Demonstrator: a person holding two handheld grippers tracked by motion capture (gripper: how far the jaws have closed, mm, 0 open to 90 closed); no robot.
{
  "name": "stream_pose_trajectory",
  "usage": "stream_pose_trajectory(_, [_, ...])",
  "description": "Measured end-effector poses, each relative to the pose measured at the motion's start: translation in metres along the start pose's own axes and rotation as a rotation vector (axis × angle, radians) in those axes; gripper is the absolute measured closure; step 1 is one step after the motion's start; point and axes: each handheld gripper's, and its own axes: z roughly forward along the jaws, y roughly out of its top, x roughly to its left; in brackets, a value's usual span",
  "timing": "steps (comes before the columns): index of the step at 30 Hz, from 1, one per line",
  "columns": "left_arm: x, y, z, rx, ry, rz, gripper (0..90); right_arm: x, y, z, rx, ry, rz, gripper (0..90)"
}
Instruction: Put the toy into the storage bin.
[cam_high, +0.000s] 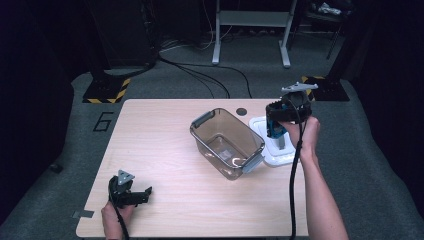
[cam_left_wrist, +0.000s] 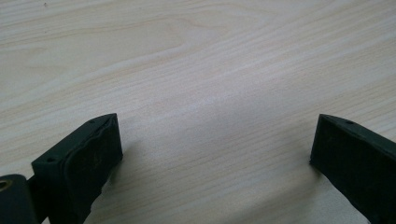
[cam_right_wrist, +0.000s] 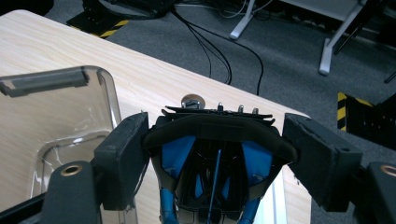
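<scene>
My right gripper (cam_high: 276, 129) is shut on a black-and-blue object (cam_high: 281, 141) and holds it above a white lid (cam_high: 280, 159) at the table's right side. In the right gripper view both pads (cam_right_wrist: 123, 154) press the sides of the object (cam_right_wrist: 215, 133), which has blue inner parts and small metal pins on top. A clear plastic container (cam_high: 192, 134) with grey handles stands empty in the middle of the table, just left of that gripper. My left gripper (cam_high: 142, 195) rests near the front left edge, open, with bare wood (cam_left_wrist: 196, 70) between its jaws.
A small dark round hole (cam_high: 241, 111) sits in the tabletop behind the container. Beyond the table's far edge lie black cables (cam_high: 200, 75), white desk legs (cam_high: 216, 50) and yellow-black striped stand bases (cam_high: 105, 92) on grey carpet.
</scene>
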Motion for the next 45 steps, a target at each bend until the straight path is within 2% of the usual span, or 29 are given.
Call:
stream_pose_trajectory(6, [0.0,0.0,0.0,0.0,0.0,-0.001,2.2,0.009,0.013,-0.008,-0.018,-0.012,-0.045,24.2])
stream_pose_trajectory(12, [0.0,0.0,0.0,-0.001,0.0,-0.001,2.2,0.022,0.025,-0.019,-0.055,-0.002,-0.074,24.2])
stream_pose_trajectory(32, [0.0,0.0,0.0,0.0,-0.001,-0.001,2.2,0.064,0.043,-0.027,-0.101,0.097,-0.147,24.2])
stream_pose_trajectory(45, [0.0,0.0,0.0,0.0,-0.002,-0.001,2.2,0.08,0.045,-0.024,-0.103,0.159,-0.169,24.2])
